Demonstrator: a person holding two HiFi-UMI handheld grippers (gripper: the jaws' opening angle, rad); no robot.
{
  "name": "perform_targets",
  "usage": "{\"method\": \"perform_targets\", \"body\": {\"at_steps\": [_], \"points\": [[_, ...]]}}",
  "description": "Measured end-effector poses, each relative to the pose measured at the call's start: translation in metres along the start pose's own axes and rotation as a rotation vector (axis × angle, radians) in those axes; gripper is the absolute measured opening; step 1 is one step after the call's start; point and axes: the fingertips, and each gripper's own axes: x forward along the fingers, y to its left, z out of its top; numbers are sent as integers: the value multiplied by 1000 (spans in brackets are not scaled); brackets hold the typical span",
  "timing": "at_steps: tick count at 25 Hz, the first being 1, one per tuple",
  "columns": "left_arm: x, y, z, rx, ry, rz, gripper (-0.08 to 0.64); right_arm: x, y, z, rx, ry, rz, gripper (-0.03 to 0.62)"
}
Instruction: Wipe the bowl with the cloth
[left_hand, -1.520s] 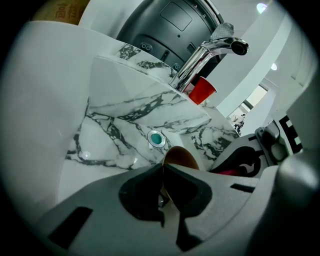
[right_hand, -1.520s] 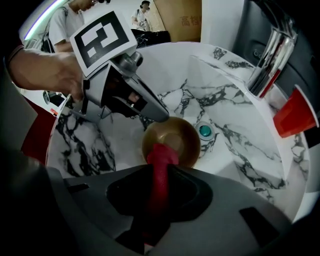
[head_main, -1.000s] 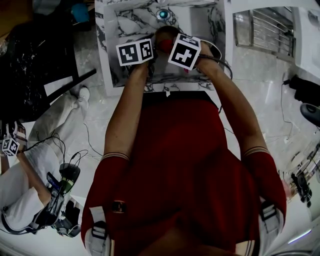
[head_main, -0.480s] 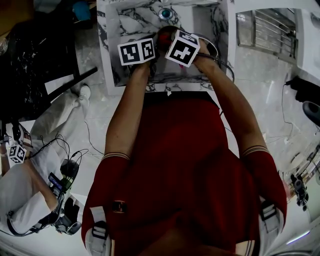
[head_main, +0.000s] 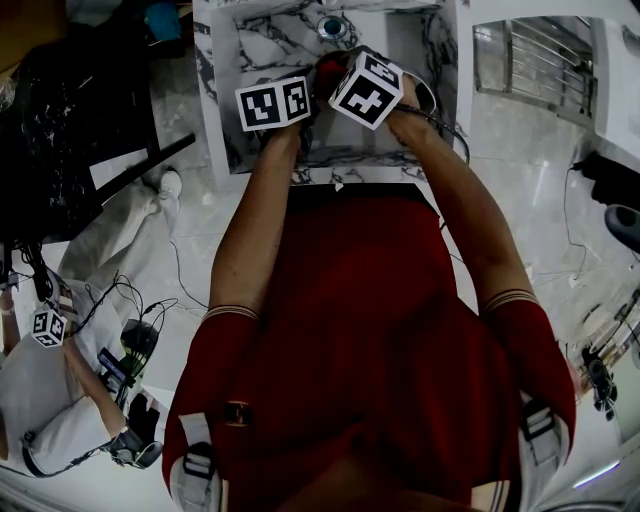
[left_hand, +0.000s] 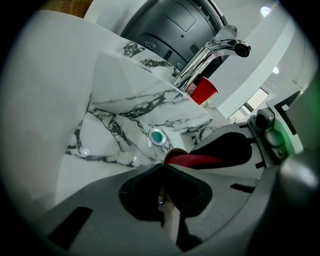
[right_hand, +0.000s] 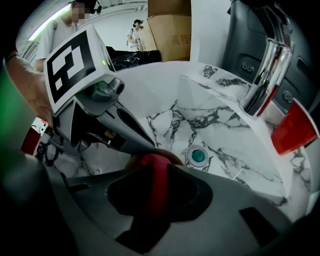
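Observation:
Both grippers meet over the marble sink (head_main: 260, 45). My left gripper (head_main: 308, 92) is shut on the thin rim of a small tan bowl (left_hand: 165, 212), holding it above the basin. My right gripper (head_main: 338, 72) is shut on a red cloth (right_hand: 154, 187), which it presses against the bowl (right_hand: 167, 155). In the left gripper view the cloth (left_hand: 192, 160) shows between the right gripper's jaws, just past my left gripper (left_hand: 165, 167). The right gripper view shows my right gripper (right_hand: 155, 162) with the left one above and to its left. Most of the bowl is hidden by the jaws.
A teal drain plug (left_hand: 157, 136) lies at the basin's bottom. A chrome faucet (left_hand: 210, 52) stands at the far rim with a red cup (left_hand: 204, 91) beside it. A dish rack (head_main: 530, 55) is to the right. Another person (head_main: 40, 400) sits on the floor at the left.
My right gripper has shifted slightly up and away, still against the bowl. The left gripper has stayed put. The other person's marker cube at the left has moved down.

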Motion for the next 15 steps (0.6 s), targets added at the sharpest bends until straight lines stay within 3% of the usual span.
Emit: {"method": "perform_targets", "body": {"at_steps": [7,15], "points": [[0,3,-1,2,7,8,15,-8,-16,-4,31,-1,-62,89],[0,4,-3,0,9,16,15,-9,-14,-24,45,37,-52,89]]}}
